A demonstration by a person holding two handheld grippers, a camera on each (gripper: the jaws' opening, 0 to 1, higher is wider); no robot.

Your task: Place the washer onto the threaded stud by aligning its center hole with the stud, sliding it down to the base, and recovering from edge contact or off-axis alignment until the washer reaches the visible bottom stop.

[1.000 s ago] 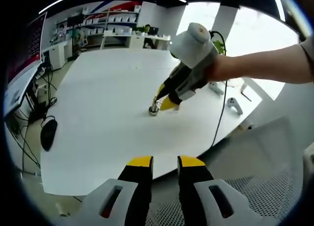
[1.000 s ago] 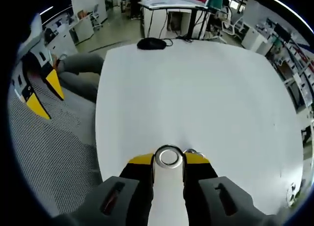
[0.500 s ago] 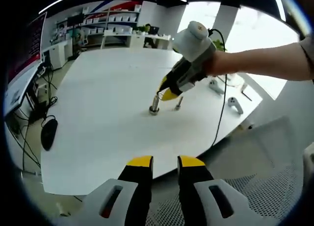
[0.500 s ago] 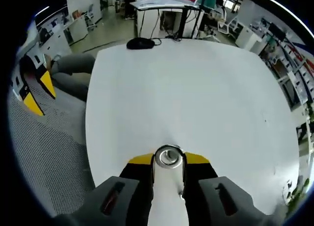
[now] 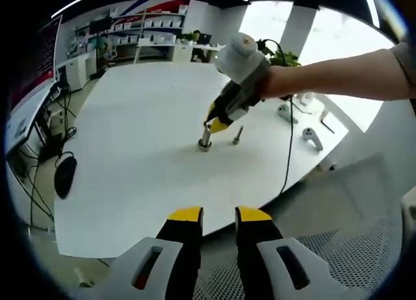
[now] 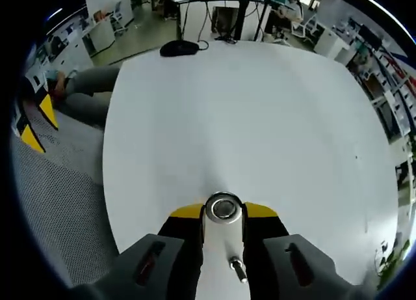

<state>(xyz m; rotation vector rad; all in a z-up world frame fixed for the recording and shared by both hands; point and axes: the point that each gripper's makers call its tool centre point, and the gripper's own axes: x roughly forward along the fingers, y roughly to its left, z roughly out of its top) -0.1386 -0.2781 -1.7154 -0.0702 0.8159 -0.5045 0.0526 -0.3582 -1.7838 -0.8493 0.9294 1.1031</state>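
A shiny metal washer sits flat between the yellow-tipped jaws of my right gripper, which is shut on it. In the left gripper view, that right gripper hovers tilted just above the upright threaded stud on the white table. From the right gripper view the stud itself is hidden under the washer. A second short bolt stands just right of the stud, and this bolt also shows low between my right jaws. My left gripper is held off the table's near edge, open and holding nothing.
A black mouse lies near the table's left edge, with cables beyond it. A thin black cable and white controllers lie at the right side. A person's arm reaches in from the right. A mesh chair is below.
The right gripper has risen from table level beside the stud and shifted left, now holding the washer over the stud's top. The left gripper has stayed still.
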